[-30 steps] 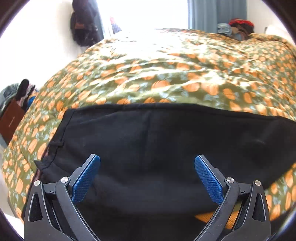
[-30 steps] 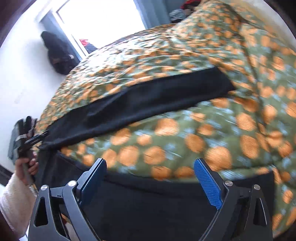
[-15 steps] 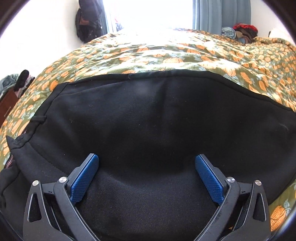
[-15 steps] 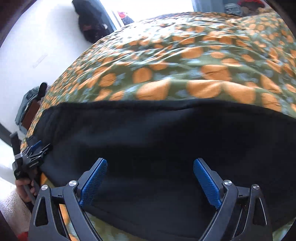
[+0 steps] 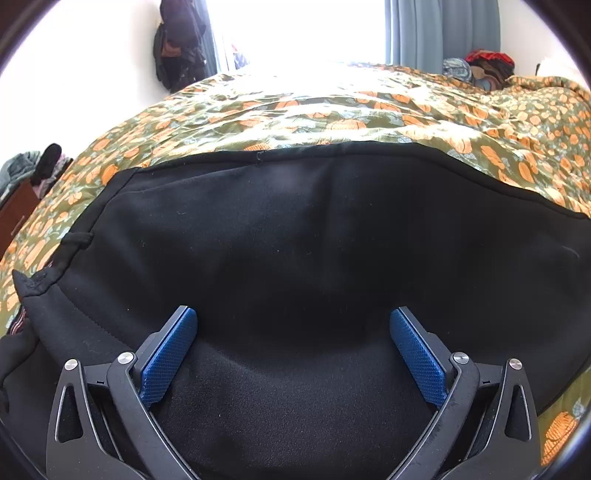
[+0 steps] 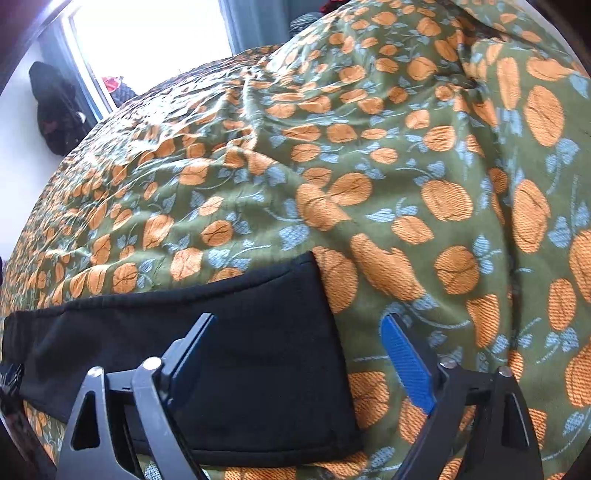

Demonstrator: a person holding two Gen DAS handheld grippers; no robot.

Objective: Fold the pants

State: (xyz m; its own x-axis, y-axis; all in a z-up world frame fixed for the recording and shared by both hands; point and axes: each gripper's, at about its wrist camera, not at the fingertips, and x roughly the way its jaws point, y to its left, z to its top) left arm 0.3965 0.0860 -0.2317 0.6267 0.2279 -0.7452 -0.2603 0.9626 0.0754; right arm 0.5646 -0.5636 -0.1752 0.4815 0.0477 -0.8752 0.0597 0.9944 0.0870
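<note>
Black pants (image 5: 295, 236) lie spread flat on a bed with a green and orange patterned cover (image 5: 332, 110). In the left wrist view they fill the lower half, with the waistband and a belt loop at the left edge. My left gripper (image 5: 293, 339) is open just above the wide part of the pants, holding nothing. In the right wrist view the leg end of the pants (image 6: 236, 332) lies flat, its hem edge between the fingers. My right gripper (image 6: 295, 347) is open over that hem, one finger over black cloth, the other over the bed cover.
Dark clothes (image 5: 181, 44) hang on the wall by a bright window. Grey-blue curtains (image 5: 439, 33) and a pile of clothes (image 5: 480, 66) are at the far right of the bed. A brown cabinet (image 5: 14, 214) stands left of the bed.
Both grippers stayed open. The left gripper moved closer over the pants. The right gripper swung right from the wide black cloth to the leg hem end.
</note>
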